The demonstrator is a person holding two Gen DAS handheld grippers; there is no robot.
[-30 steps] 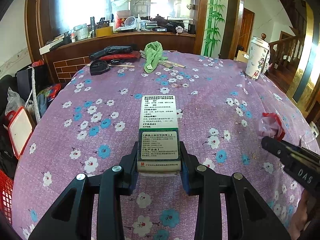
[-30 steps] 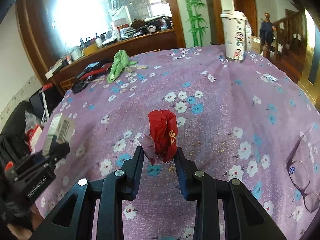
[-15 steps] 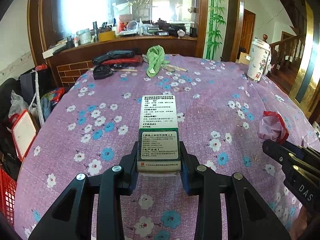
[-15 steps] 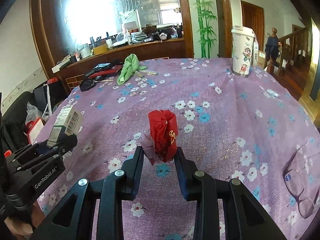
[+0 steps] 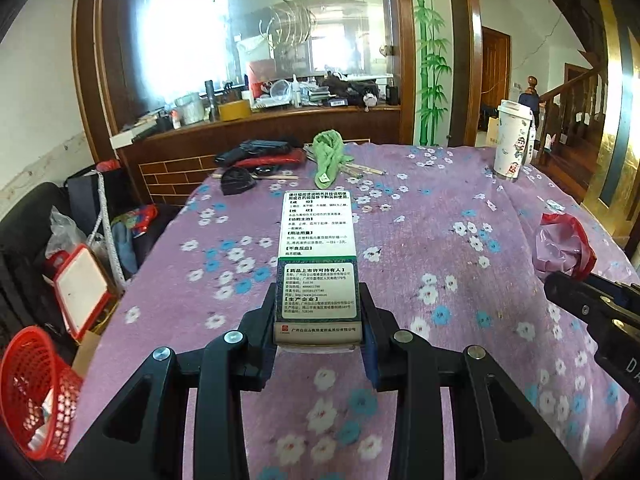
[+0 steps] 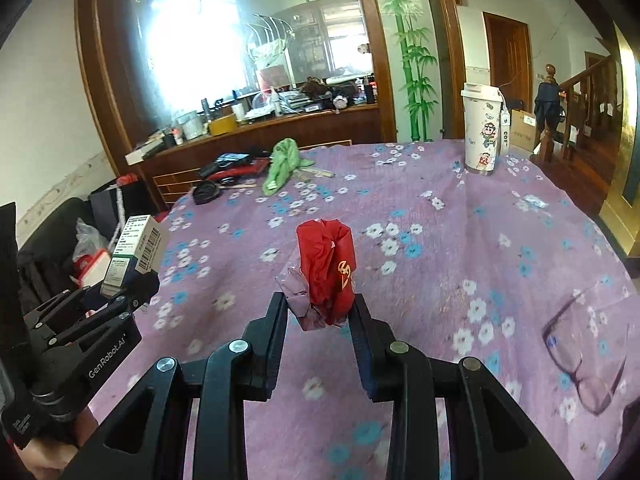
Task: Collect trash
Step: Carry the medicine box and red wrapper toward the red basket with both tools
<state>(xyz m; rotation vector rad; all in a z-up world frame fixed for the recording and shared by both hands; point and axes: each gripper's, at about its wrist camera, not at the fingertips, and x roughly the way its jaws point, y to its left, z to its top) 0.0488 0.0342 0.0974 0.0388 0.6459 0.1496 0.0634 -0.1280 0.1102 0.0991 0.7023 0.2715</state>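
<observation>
My left gripper (image 5: 319, 308) is shut on a white and green medicine box (image 5: 318, 264) and holds it above the purple flowered tablecloth (image 5: 420, 240). The box (image 6: 134, 254) and the left gripper (image 6: 128, 294) also show at the left of the right wrist view. My right gripper (image 6: 320, 312) is shut on a crumpled red plastic wrapper (image 6: 326, 266), held above the cloth. The wrapper (image 5: 564, 246) and right gripper (image 5: 560, 280) also show at the right edge of the left wrist view.
A red mesh basket (image 5: 34, 392) sits on the floor left of the table. A white cartoon cup (image 6: 482, 130), a green cloth (image 6: 284, 164), dark items (image 6: 228, 166) and glasses (image 6: 584, 352) lie on the table. A cluttered wooden counter (image 5: 260, 120) stands behind.
Both grippers have risen and drawn back with their loads. More of the room and the red basket at the left have come into view.
</observation>
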